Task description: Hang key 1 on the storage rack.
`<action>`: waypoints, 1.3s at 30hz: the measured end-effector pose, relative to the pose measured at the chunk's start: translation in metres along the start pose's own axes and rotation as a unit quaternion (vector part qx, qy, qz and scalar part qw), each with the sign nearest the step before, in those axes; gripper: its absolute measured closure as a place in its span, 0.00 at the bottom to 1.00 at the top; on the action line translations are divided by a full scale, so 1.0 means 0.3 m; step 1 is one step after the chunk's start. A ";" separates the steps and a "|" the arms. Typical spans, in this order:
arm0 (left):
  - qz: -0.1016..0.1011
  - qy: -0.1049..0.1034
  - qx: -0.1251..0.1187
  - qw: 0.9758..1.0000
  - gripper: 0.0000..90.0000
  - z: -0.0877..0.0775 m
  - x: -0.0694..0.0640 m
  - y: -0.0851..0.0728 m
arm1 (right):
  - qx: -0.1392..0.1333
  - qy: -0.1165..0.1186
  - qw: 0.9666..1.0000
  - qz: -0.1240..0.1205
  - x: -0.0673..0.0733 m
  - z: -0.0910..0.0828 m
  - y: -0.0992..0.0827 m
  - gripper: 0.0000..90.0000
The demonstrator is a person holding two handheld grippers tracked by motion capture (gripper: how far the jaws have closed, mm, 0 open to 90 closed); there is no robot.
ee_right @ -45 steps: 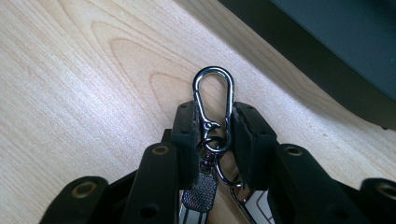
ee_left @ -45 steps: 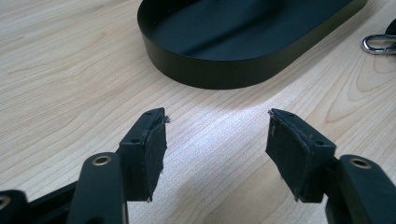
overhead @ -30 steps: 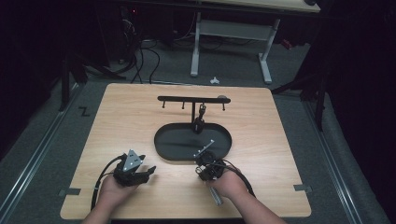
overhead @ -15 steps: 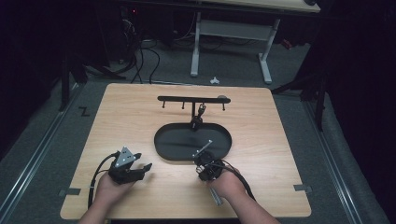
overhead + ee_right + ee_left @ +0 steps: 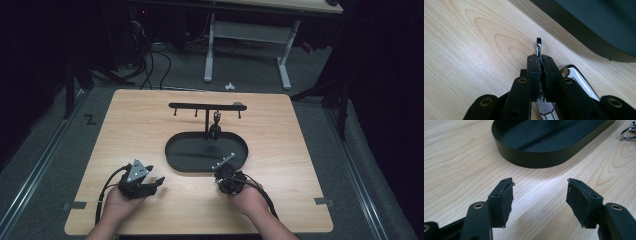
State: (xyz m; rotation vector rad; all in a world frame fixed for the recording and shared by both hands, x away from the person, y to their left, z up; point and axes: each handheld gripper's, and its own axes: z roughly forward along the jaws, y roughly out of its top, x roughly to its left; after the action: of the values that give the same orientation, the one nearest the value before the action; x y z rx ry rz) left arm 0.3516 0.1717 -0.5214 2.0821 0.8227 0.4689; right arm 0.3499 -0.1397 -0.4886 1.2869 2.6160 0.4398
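Right tool point(image 5: 541, 60) sits near the right front of the worktop point(image 5: 140, 125), just short of the near right end of the black oval tray point(image 5: 175, 150). In the right gripper view its jaws have just been closing and now stand pinched together on a thin shiny metal piece, a key ring point(image 5: 538, 47) by the look of it. The ring's edge pokes out past the fingertips, upright between the pads. A second polished metal piece point(image 5: 579, 80) lies on the wood just beside the right jaw, and a textured metal part point(image 5: 545, 107) shows under the jaws; I cannot tell whether these are joined to the ring. In the high view a small silver bar point(image 5: 223, 161) shows at the tray's near right rim, just beyond the right tool point(image 5: 229, 181).

Left tool point(image 5: 150, 182) rests low at the left front of the worktop, in the left hand point(image 5: 117, 202). In the left gripper view its jaws stand wide apart with only bare wood between the pads point(image 5: 505, 202). The tray's near wall point(image 5: 534, 157) lies ahead of it, well apart.

A black T-shaped stand point(image 5: 207, 106) rises from the far side of the tray, with small hooks under its crossbar; one hook near the post carries a small dark item point(image 5: 217, 118).
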 end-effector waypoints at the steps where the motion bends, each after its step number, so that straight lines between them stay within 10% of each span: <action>1: 0.000 0.000 0.000 1.000 0.43 0.000 0.000 0.000 | 0.000 0.000 1.000 0.000 0.000 0.000 0.000 0.95; 18: 0.002 -0.005 -0.002 1.000 0.43 -0.001 0.001 0.006 | 0.034 0.033 0.999 0.005 0.002 0.015 0.011 0.96; 39: -0.004 -0.008 -0.006 1.000 0.43 -0.012 -0.008 0.004 | -0.014 0.032 0.999 0.037 -0.139 -0.219 0.037 0.96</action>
State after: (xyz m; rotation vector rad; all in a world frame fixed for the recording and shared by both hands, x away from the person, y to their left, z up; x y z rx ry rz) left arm 0.3482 0.1714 -0.5183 2.0683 0.8178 0.4515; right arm 0.3637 -0.1783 -0.4214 1.3858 2.6106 0.5352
